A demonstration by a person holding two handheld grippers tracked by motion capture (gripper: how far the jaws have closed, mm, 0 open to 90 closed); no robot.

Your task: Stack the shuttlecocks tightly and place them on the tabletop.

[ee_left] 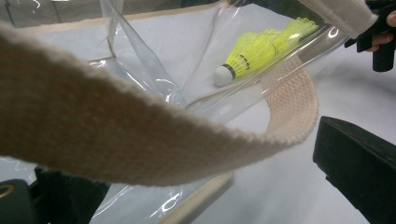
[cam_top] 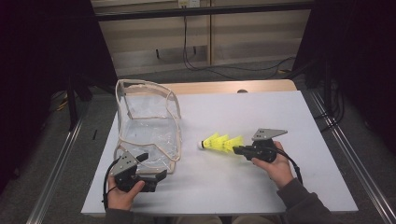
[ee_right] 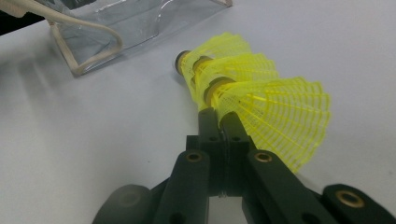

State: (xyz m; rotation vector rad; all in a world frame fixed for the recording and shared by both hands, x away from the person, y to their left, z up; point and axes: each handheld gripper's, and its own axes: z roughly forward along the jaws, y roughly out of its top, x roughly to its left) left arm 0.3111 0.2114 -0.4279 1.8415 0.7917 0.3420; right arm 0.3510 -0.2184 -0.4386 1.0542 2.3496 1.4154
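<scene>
Nearest the person, at about 7 o'clock on the white table point(cam_top: 261, 186), the left gripper point(cam_top: 154, 177) is held low at the front edge of the clear bag point(cam_top: 149, 126). In the left gripper view, the bag's woven strap point(ee_left: 140, 140) is seen crossing right in front of the camera, with one black jaw at the right edge. The jaws look spread, but it cannot be told for sure whether the strap is pinched or only lying across them. The gripper seems to be placed there so that the bag's mouth is kept up and open.

A little farther in, at about 4 o'clock, the right gripper point(cam_top: 239, 150) is held by the right hand point(cam_top: 275, 165). Its jaws are pressed together on the rim of the last skirt in a stack of yellow shuttlecocks point(cam_top: 219, 143). In the right gripper view, three shuttlecocks point(ee_right: 252, 93) are seen nested one inside the next, corks pointing away. They are likely held by the back end so that the cork end can go into the bag first.

The stack is near the middle of the table, just to the right of the bag and not yet inside it. Its tip points toward 9 o'clock, at the bag.

Farthest off, at 12 o'clock, the table's wooden edge point(cam_top: 224, 87) and some cables point(cam_top: 224, 70) on the floor are seen.
</scene>
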